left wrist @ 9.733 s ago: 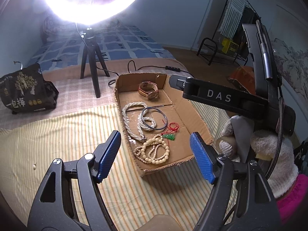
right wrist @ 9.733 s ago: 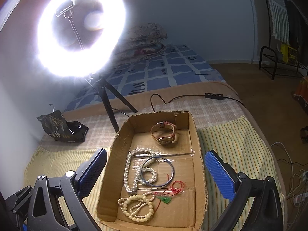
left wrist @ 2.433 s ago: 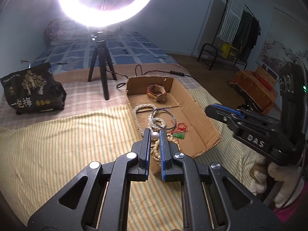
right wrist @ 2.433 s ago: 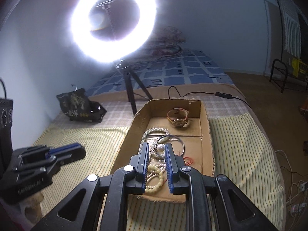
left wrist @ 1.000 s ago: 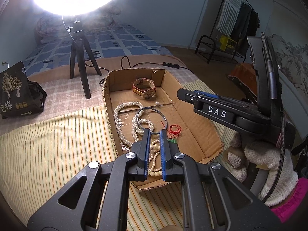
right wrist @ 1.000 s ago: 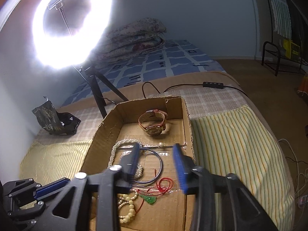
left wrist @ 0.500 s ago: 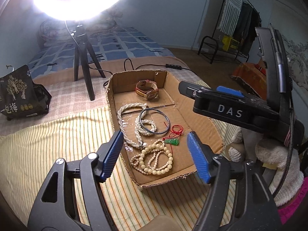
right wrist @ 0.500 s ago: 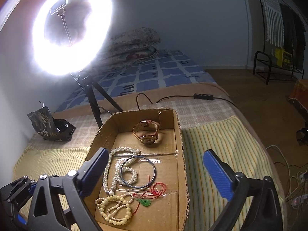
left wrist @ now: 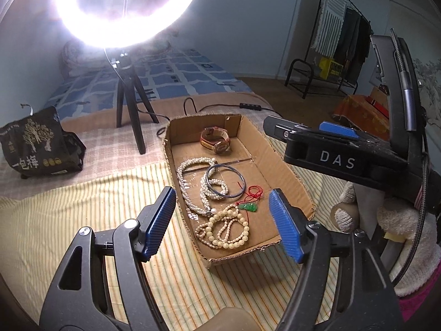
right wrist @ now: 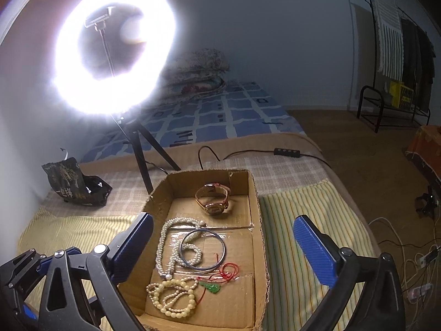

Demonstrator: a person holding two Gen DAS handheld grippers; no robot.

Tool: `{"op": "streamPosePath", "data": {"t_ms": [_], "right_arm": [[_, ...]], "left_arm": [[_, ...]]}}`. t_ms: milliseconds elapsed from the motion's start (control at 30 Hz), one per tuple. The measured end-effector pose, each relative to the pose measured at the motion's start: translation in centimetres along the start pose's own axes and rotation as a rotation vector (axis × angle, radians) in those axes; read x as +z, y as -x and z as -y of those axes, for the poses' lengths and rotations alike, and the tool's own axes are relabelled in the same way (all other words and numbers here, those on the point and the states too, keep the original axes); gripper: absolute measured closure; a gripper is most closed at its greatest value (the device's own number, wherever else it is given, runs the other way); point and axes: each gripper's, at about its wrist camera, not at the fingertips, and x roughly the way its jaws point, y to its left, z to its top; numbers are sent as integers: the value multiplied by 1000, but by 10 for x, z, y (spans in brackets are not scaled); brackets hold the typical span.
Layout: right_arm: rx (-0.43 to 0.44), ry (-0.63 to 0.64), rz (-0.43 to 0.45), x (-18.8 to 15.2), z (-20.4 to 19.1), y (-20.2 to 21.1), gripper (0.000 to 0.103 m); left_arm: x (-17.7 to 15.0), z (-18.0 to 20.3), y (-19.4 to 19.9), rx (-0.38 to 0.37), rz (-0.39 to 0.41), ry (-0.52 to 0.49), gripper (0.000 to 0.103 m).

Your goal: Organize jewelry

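An open cardboard box point(left wrist: 286, 171) lies on the striped cloth. It holds a brown watch point(left wrist: 216, 140) at the far end, a white pearl necklace point(left wrist: 190, 190), a dark bangle point(left wrist: 224, 180), a green pendant on red cord point(left wrist: 249, 207) and cream beads point(left wrist: 226, 230) nearest me. My left gripper point(left wrist: 220, 193) hovers open above the box's near end, holding nothing. My right gripper point(right wrist: 223, 220) stands wide open over the box point(right wrist: 257, 220), with the watch point(right wrist: 213, 200), bangle point(right wrist: 202, 249) and cream beads point(right wrist: 171, 295) below it. It also shows in the left wrist view as the right gripper point(left wrist: 297, 131).
A bright ring light on a black tripod point(left wrist: 129, 115) stands behind the box. A black printed bag point(left wrist: 38, 143) sits at the far left. A cable with an inline switch point(left wrist: 249, 106) runs behind the box. A gloved hand point(left wrist: 399, 220) holds the right gripper.
Both grippers have gone from nearly shut above the jewelry to wide open. Both have lifted a little from the box, and the cream beads lie loose on its floor.
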Motion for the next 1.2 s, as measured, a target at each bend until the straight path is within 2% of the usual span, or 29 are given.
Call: {"op": "streamPosePath", "data": {"t_ms": [300, 400, 733, 900, 1200], "right_arm": [[-12, 23, 52, 6, -11, 37, 0], [-10, 27, 70, 8, -14, 51, 0], [-30, 64, 134, 9, -24, 103, 0], [-44, 85, 161, 6, -28, 130, 0], [-40, 92, 185, -9, -32, 166, 0]], "left_arm": [[-1, 0, 35, 37, 43, -35, 30], [-1, -1, 49, 44, 63, -35, 25], [0, -1, 101, 65, 134, -32, 25], [-2, -1, 126, 68, 169, -31, 17], [-12, 1, 162, 85, 209, -63, 16]]}}
